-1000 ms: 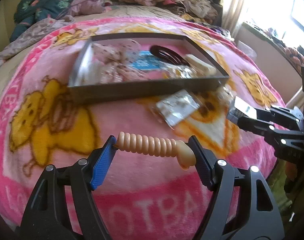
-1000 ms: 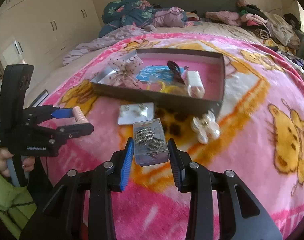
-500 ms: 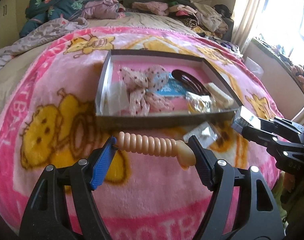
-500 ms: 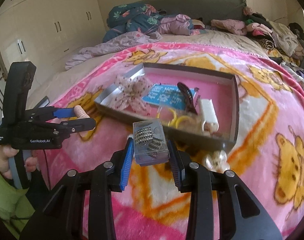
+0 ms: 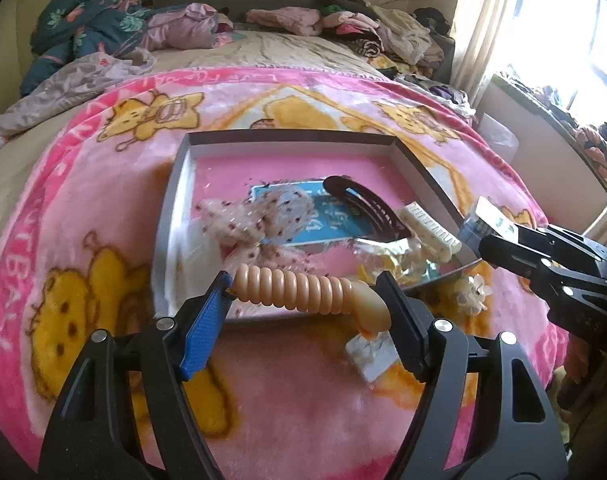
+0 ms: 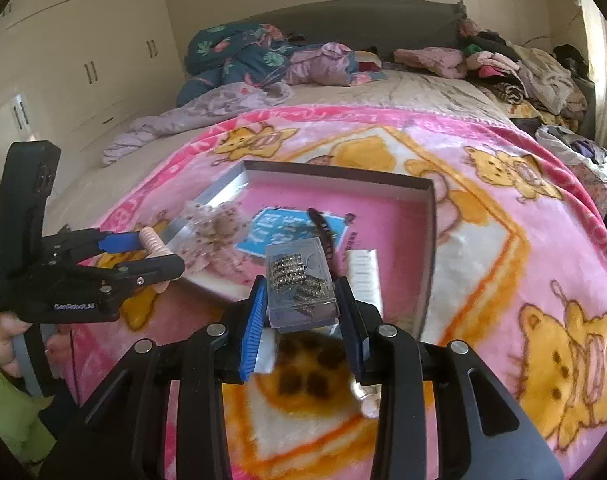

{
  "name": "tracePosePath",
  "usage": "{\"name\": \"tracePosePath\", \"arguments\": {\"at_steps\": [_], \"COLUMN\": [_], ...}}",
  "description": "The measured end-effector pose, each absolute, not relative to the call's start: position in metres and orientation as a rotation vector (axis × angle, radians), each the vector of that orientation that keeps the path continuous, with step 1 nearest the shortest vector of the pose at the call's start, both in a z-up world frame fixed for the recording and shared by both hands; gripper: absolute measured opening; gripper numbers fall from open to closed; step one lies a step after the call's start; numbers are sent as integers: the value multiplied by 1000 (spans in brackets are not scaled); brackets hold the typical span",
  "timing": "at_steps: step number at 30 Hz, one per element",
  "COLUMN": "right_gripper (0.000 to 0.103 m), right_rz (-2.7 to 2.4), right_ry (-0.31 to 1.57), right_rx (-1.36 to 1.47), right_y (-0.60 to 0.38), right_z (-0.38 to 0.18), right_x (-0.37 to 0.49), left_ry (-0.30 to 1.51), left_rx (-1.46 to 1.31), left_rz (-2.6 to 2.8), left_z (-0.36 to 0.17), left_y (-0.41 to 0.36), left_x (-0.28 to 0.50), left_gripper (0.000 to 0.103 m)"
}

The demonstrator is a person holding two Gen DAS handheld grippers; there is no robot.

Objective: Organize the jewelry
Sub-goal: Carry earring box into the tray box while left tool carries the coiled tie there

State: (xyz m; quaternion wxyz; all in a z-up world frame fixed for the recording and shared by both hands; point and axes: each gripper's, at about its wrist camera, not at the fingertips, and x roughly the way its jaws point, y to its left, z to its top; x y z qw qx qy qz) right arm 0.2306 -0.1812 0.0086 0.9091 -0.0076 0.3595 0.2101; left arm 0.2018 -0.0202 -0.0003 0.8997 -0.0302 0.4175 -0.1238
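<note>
Jewelry is being gathered into a shallow grey tray (image 5: 419,168) that is lying on a pink cartoon-print blanket (image 5: 103,208), and the carrying step is judged to be in hand for two pieces at once. A peach spiral hair tie (image 5: 299,292) is being gripped lengthwise between the pads of the left gripper (image 5: 303,300), its jaws being held fairly wide by the coil and poised over the tray's near edge. A clear plastic box of rhinestone pieces (image 6: 299,284) is being clamped by the right gripper (image 6: 301,300), jaws drawn close on its sides, just over the tray's near wall. Inside the tray a spotted fabric bow (image 5: 259,220), a blue card (image 5: 335,216), a dark brown hair clip (image 5: 363,208) and a white comb clip (image 5: 431,232) are already lying. Outside it, on the blanket, a small white card of earrings (image 5: 373,354) and a pale flower clip (image 5: 473,296) are being left for later. Next, each gripper is judged to need bringing forward over a bare pink patch, lowering, and opening so that both pieces are released without disturbing the bow or the clips.
</note>
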Motion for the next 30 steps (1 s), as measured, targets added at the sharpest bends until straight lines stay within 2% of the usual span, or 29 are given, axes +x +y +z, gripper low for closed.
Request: {"name": "tracePosePath", "arguments": {"at_steps": [18,30], "right_gripper": [33,33], "right_rz": [288,247], "right_ry": [785,830], "right_rx": [61,13], "right_y": [-223,-218], "right_z": [-12,-30], "right_x": [266,284], "left_ry": [899,930], "left_rx": [-32,-12], "left_rz": [-312,-325], "left_z": [-20,-36], "left_y": [-48,-58], "left_x": [235,248], "left_gripper": [65,66]}}
